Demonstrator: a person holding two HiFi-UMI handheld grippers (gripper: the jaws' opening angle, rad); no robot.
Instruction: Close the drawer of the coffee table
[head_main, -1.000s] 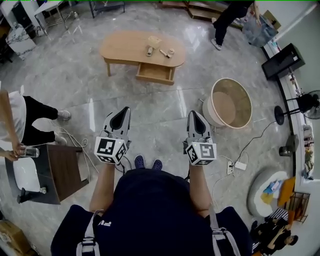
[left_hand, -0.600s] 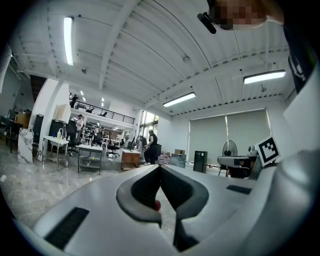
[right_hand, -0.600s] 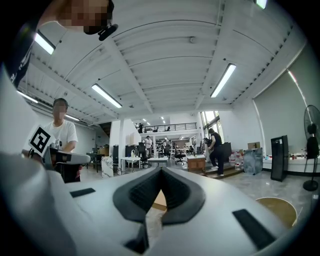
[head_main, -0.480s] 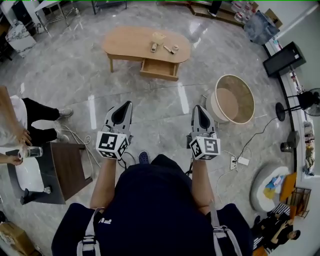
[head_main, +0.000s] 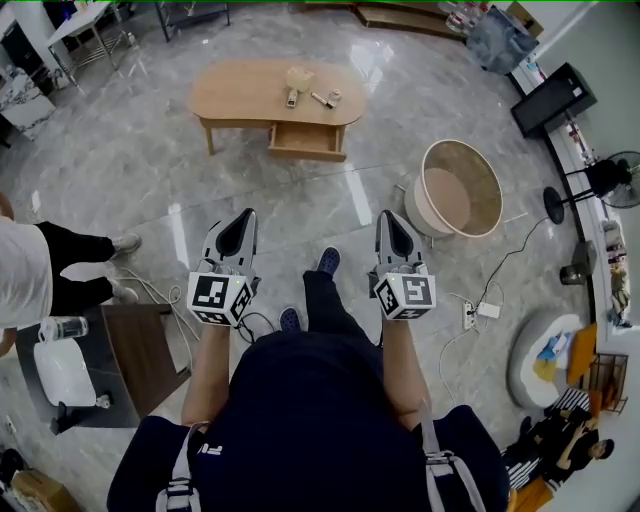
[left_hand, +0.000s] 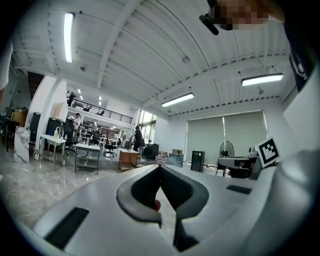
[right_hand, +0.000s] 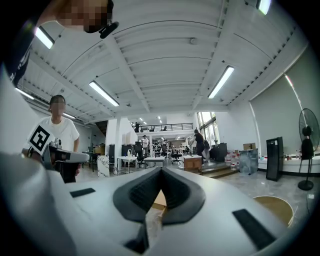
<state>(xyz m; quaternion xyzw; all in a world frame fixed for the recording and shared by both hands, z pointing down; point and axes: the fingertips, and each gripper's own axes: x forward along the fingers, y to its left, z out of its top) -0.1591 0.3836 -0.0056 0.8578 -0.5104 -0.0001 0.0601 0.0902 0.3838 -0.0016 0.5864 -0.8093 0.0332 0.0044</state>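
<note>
The oval wooden coffee table (head_main: 240, 92) stands far ahead on the marble floor in the head view, with its drawer (head_main: 306, 140) pulled out toward me. A few small items (head_main: 310, 88) lie on its top. My left gripper (head_main: 248, 217) and right gripper (head_main: 385, 217) are held level side by side, well short of the table, both shut with nothing between the jaws. In the left gripper view the left gripper (left_hand: 160, 167) has its tips together; in the right gripper view the right gripper (right_hand: 161, 171) does too, with a strip of the wooden table (right_hand: 159, 199) showing behind the jaws.
A round wooden tub-like chair (head_main: 460, 190) stands to the right of my path. Cables and a power strip (head_main: 476, 312) lie on the floor at right. A dark side table (head_main: 130, 350) and a seated person (head_main: 40, 265) are at left.
The view has shifted as I step forward; a foot now shows ahead between the grippers. Both grippers stay shut and side by side. The person at the far right has left the view.
</note>
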